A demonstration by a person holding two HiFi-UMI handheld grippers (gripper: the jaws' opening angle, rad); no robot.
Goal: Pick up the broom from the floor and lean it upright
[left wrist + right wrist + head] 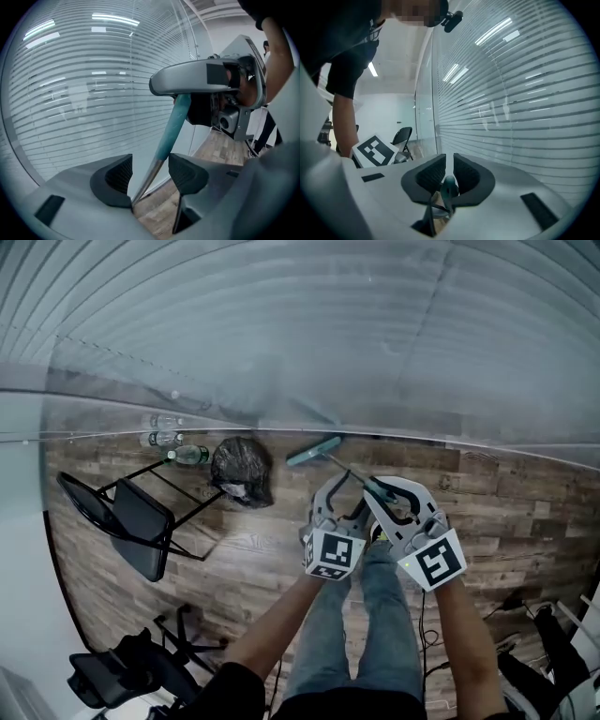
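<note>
One broom (315, 451) in right gripper (448, 169)

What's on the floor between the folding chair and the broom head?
A black bag sits between the folding chair and the broom head, close to the glass wall. Only the head view shows that stretch of floor.

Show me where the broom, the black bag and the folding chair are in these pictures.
broom (315, 451): head view, on its teal brush head by the wall.
black bag (242, 468): head view, on the middle of the bag.
folding chair (142, 529): head view, on its dark seat panel.
</note>
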